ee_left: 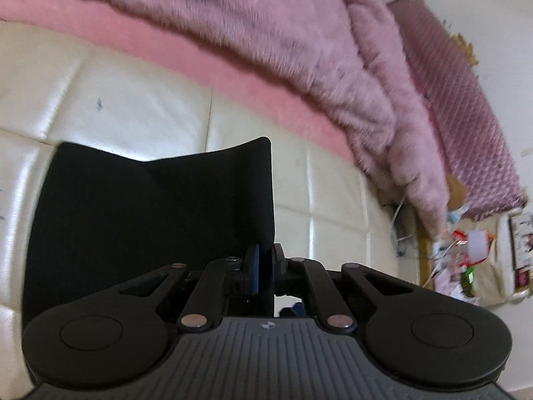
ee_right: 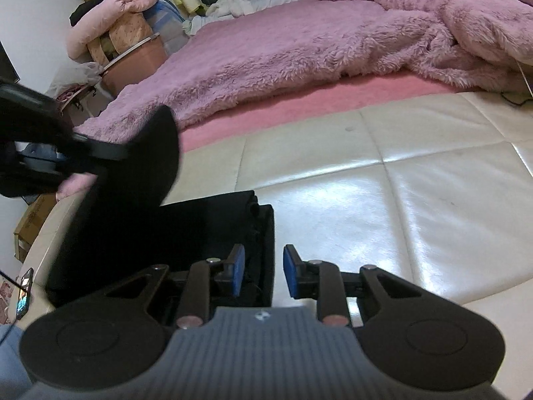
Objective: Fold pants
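Observation:
The black pants (ee_right: 160, 236) lie folded on the cream leather bench (ee_right: 366, 183). My left gripper (ee_left: 265, 266) is shut on an edge of the pants (ee_left: 150, 206) and holds a flap lifted; it also shows in the right wrist view (ee_right: 76, 153), with the raised flap hanging from it. My right gripper (ee_right: 263, 275) is open, its blue pads either side of the right edge of the folded stack.
A fluffy pink blanket (ee_right: 299, 43) covers the bed behind the bench. A pink sheet edge (ee_right: 333, 96) runs along the bench. A phone (ee_right: 25, 293) lies at the left. Boxes, pillows and clutter (ee_right: 113, 33) stand at the far left.

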